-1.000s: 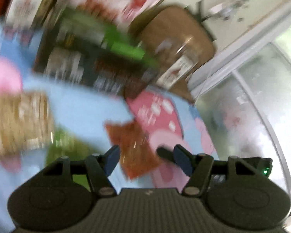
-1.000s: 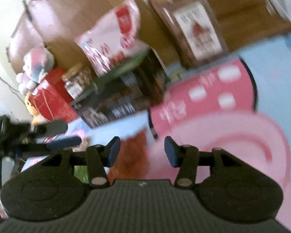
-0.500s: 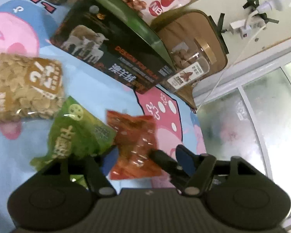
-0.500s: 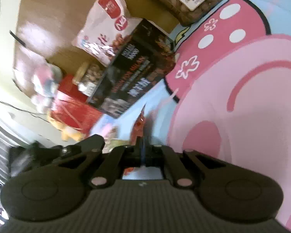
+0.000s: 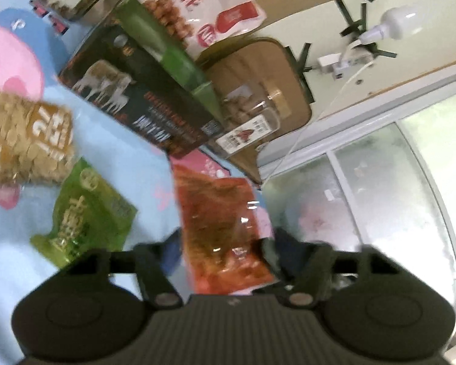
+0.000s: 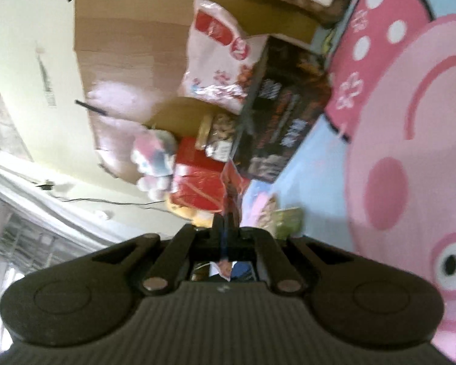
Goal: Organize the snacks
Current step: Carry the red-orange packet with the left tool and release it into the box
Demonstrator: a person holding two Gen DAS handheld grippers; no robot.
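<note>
A red snack packet [image 5: 222,228] hangs flat-on between the fingers of my left gripper [image 5: 225,243], whose jaws are closing; its pads do not visibly press on the packet. My right gripper [image 6: 226,228] is shut on the same red packet [image 6: 232,188], seen edge-on and sticking up from its tips. A green packet [image 5: 85,213] and a tan biscuit packet [image 5: 27,140] lie to the left on the blue and pink cartoon sheet [image 5: 121,164].
A black box [image 5: 143,103] lies behind the packets, with a white and red bag [image 5: 203,6] and a clear jar [image 5: 246,121] beyond it. A plush toy [image 6: 155,158] and a red box [image 6: 194,188] sit far back. A window [image 5: 380,197] runs along the right.
The right gripper went from open to shut on the red packet, rolled, and lifted it off the sheet. The packet now fills the gap between the left fingers, which have drawn closer.
</note>
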